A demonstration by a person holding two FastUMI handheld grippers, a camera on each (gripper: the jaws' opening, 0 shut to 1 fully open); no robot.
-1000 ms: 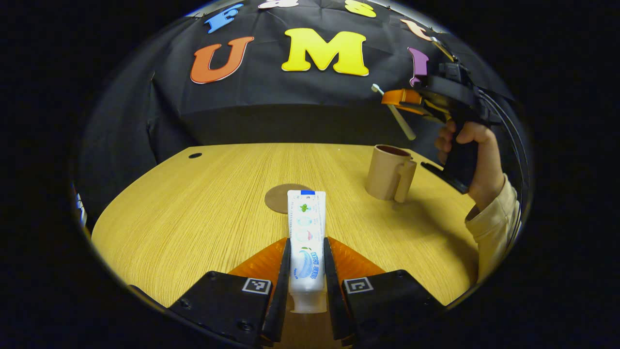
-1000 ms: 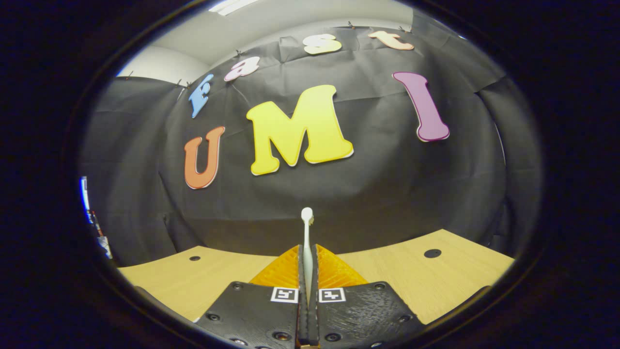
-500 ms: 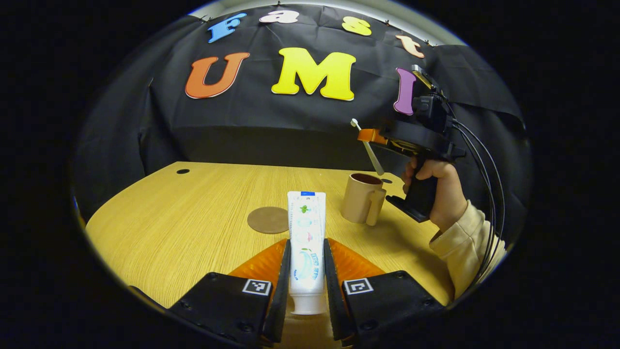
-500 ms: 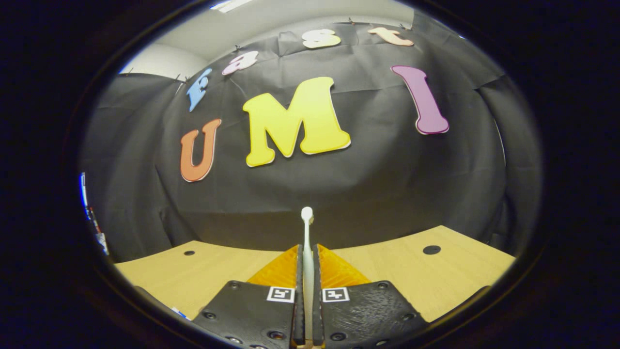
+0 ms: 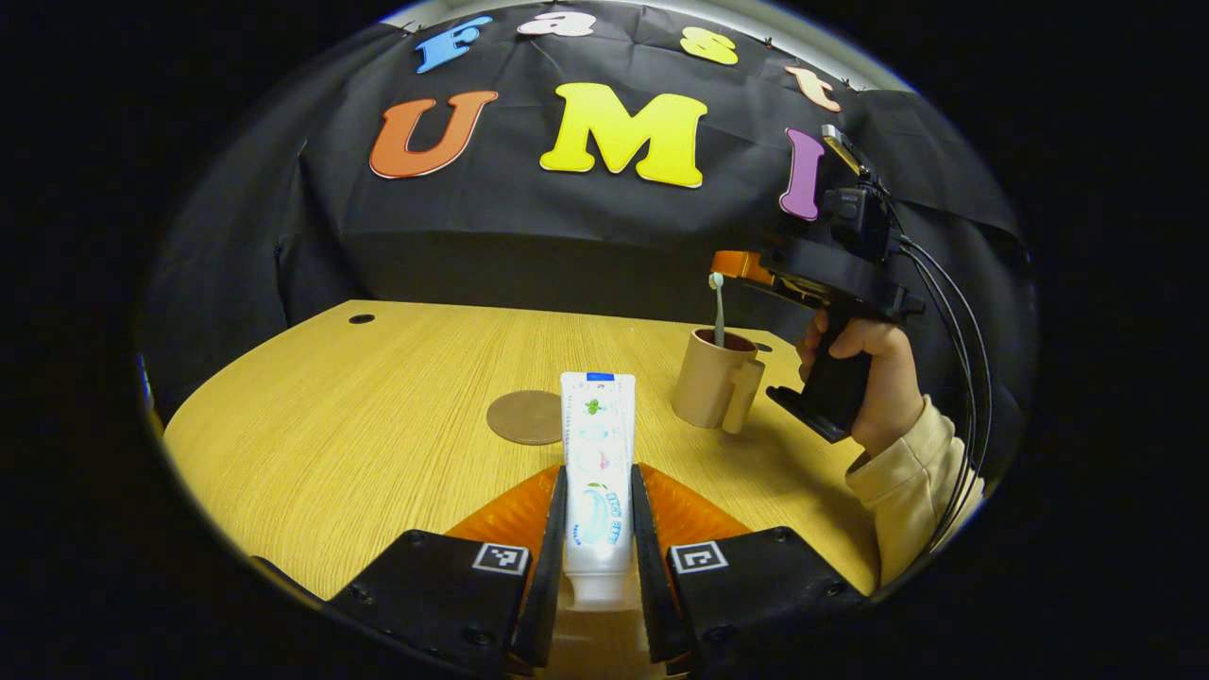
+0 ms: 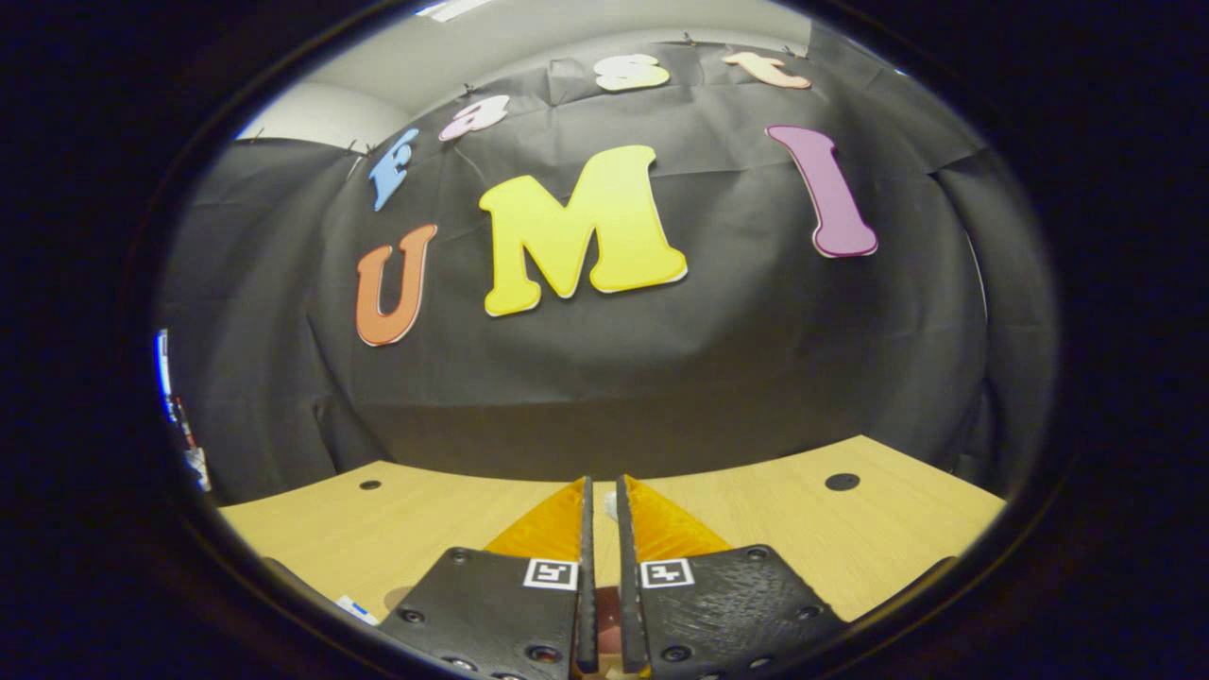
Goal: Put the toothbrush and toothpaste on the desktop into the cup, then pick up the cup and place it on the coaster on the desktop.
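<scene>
Overall, the desk carried the task items, with the cup standing upright toward its right side and the flat round coaster lying apart from it to the left. At the desk's right edge a hand in a pale sleeve held the right gripper above and just behind the cup. Its fingers stood slightly parted with a narrow gap and nothing pinched between them. The toothbrush stood in the cup, head up, just below that gripper and free of it. The left gripper was clamped on the toothpaste, both fingers pressing its sides near the cap end. The tube pointed forward, lifted off the desk, its far end overlapping the coaster's right edge in the left gripper view.
</scene>
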